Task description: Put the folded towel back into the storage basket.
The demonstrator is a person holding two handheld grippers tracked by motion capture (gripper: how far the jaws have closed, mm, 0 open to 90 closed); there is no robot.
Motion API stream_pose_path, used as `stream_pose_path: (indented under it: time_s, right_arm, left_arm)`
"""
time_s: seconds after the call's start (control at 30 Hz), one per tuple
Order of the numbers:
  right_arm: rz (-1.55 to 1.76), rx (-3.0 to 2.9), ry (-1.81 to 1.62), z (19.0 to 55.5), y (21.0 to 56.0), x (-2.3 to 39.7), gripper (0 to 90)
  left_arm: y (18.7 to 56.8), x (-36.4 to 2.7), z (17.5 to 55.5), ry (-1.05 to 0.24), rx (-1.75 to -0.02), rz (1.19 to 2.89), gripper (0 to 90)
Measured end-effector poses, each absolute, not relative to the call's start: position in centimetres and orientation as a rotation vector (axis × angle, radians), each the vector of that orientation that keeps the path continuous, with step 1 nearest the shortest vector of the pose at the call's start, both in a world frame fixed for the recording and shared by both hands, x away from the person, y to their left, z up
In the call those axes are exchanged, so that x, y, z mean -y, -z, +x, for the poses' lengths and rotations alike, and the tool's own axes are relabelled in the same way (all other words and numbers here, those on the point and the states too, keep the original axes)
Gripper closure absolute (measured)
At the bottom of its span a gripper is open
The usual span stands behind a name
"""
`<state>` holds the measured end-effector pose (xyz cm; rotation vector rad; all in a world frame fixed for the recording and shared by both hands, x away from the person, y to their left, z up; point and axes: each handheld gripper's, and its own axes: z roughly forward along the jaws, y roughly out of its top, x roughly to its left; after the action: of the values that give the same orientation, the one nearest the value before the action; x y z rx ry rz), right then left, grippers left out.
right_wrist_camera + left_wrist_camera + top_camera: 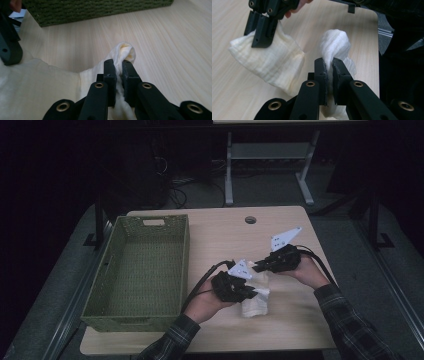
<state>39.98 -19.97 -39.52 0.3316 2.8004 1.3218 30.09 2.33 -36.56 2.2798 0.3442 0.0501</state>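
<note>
Pale wood counter (220,235), rounded at the corners, with a small round hole (250,220) near the far edge and dark floor all around. Green woven basket (142,270) on the left half, its long right wall just beside the hands, its near end close to the counter's near edge. Bare wood between basket and far edge, and a wide bare strip to the right of the hands out to the counter's right edge. Cream cloth (255,297) bunched at the middle of the near half, well inside every edge, its lower part close above or touching the wood, hard to tell which. Left tongs (329,65) clenched on a twisted fold of the cloth, a knot of it bulging past the tips. Right tongs (119,65) clenched on another corner of the cloth, a small loop poking out above the tips.
</note>
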Motion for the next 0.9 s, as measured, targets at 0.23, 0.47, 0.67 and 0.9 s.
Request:
stream_pose_path:
  time_s: [0.23, 0.47, 0.67, 0.9]
  right_arm:
    - [0.278, -2.792, -1.328, 40.2, 38.0, 18.7, 83.8]
    - [0.255, -2.779, -1.350, 40.8, 36.2, 17.1, 83.8]
    - [0.244, -2.771, -1.364, 41.6, 34.6, 15.6, 83.8]
    - [0.224, -2.762, -1.371, 42.4, 33.2, 13.8, 83.8]
  left_arm:
    - [34.4, -3.4, 30.3, -0.058, -0.334, 2.247, 83.3]
    - [32.7, -5.2, 30.8, -0.080, -0.331, 2.226, 83.2]
    - [31.9, -7.1, 31.1, -0.092, -0.337, 2.213, 83.2]
    - [30.6, -9.4, 31.3, -0.111, -0.340, 2.203, 83.2]
